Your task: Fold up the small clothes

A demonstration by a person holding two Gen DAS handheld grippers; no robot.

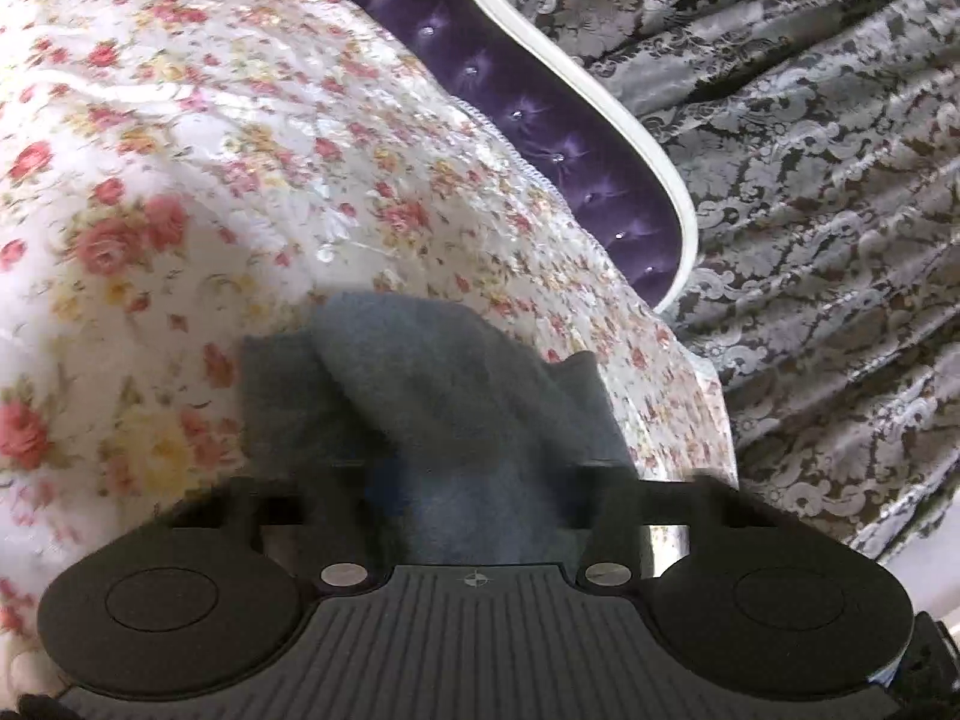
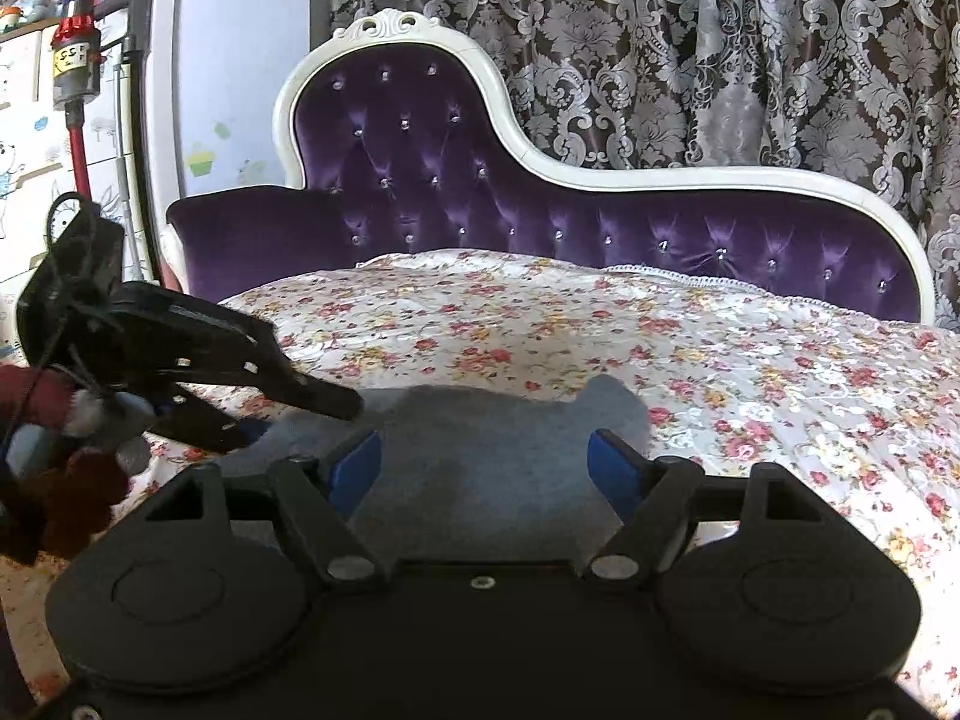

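Grey cloth [image 1: 432, 396] is bunched right at your left gripper [image 1: 474, 480], jaws clamped on it, a fold lifted off the floral quilt [image 1: 180, 150]. Your right gripper [image 2: 486, 468] has jaws apart, cloth beneath, nothing pinched. I'd carry the lifted edge straight across, keeping it taut. Only the right view shows cloth lying flat; the left view hides its pads.

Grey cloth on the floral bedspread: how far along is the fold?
Done: little shows; the grey cloth lies mostly flat on the floral bedspread. In hand: the left hand-held gripper pinches its left edge, bunched up in the left wrist view. Left: the right hand-held gripper stands open over it; no finished fold visible.
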